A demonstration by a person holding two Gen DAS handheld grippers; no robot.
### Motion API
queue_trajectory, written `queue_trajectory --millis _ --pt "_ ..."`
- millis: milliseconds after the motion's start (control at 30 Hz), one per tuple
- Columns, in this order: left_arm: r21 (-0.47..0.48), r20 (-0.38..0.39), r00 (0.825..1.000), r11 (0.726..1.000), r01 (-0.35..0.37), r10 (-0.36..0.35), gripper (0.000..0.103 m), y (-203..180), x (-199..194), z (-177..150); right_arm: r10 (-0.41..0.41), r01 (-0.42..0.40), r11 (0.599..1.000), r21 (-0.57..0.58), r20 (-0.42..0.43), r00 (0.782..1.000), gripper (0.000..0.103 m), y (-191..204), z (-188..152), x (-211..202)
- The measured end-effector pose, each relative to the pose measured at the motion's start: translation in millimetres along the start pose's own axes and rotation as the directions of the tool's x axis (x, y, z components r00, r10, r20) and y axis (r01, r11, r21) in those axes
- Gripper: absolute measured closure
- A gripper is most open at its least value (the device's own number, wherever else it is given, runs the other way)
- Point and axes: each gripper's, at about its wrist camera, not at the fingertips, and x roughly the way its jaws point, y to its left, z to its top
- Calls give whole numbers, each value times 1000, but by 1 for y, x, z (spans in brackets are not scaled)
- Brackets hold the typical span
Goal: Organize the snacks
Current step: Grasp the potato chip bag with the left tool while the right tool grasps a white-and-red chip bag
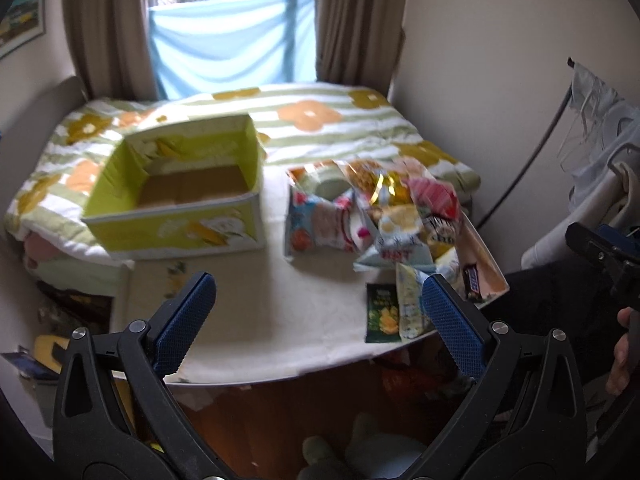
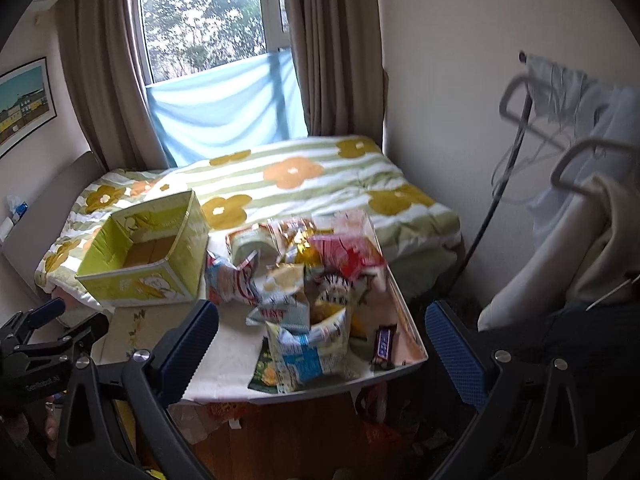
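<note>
Left wrist view — empty green box (image 1: 176, 188), heaped snacks (image 1: 384, 216) beside.

A daylit window (image 2: 208, 24) is flanked by brown curtains (image 2: 100, 92); a flower-patterned bed (image 2: 304, 184) is set against pale walls (image 2: 448, 48).

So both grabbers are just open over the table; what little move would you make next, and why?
Probably reach the right gripper forward to the blue-and-white packet at the near edge. Both grippers are open and hold nothing, the green box looks empty, and the snacks lie heaped beside it, this packet nearest.
</note>
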Motion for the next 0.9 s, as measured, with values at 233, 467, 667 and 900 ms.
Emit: queue_trajectory --millis 233,467,667,900 --pt "-3 -100 994 999 48 -48 1 -24 64 4 49 -45 998 44 -106 993 0 -36 -4 64" --pt "0 -189 980 998 61 -60 1 -53 129 22 127 -115 991 68 -216 968 0 -67 6 149" --pt "-9 -267 961 997 78 -77 1 -76 188 29 228 -191 971 143 -313 922 0 -86 8 211" --pt "-5 -305 950 997 71 -69 1 -98 237 34 324 -251 939 233 -366 873 0 -95 10 250"
